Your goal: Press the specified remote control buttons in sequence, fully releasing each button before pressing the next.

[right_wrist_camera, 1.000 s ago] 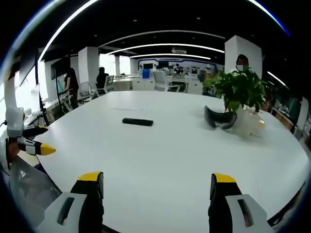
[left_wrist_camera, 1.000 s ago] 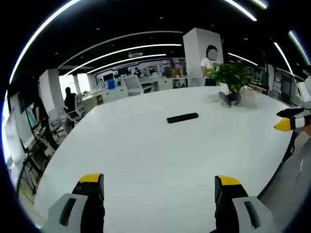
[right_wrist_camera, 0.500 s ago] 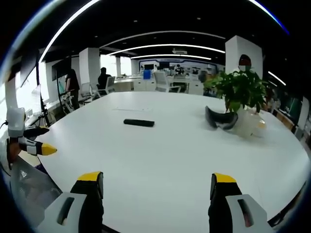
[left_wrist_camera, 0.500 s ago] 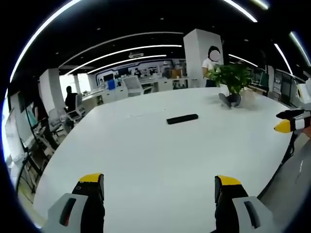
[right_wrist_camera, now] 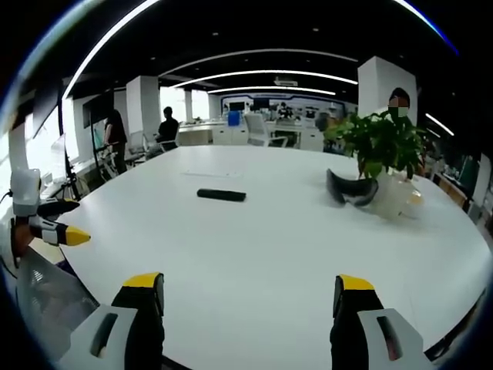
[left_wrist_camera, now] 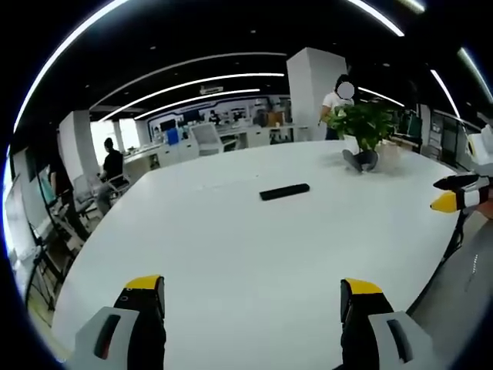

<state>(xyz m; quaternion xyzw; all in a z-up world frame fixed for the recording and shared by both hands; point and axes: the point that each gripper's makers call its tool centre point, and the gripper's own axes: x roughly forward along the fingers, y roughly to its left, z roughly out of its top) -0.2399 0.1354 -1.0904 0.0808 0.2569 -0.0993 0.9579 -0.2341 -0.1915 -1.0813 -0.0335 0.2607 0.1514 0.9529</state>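
A slim black remote control (left_wrist_camera: 284, 192) (right_wrist_camera: 221, 195) lies flat near the middle of the large white table (left_wrist_camera: 231, 247) (right_wrist_camera: 254, 239), far ahead of both grippers. My left gripper (left_wrist_camera: 252, 297) hangs over the near table edge, jaws wide apart with nothing between them. My right gripper (right_wrist_camera: 248, 294) stands the same way, open and empty. The right gripper's yellow-tipped jaws (left_wrist_camera: 456, 194) enter the left gripper view at the right edge, and the left gripper's jaws (right_wrist_camera: 48, 225) enter the right gripper view at the left.
A potted green plant (left_wrist_camera: 363, 127) (right_wrist_camera: 380, 146) stands at the far right of the table, with a dark curved headset-like object (right_wrist_camera: 348, 188) and a pale round thing (right_wrist_camera: 398, 198) at its base. Office chairs, desks and people (right_wrist_camera: 164, 127) fill the background.
The two views have shifted only slightly with my hands. People in the background have moved. The remote and the grippers' jaws stand as before.
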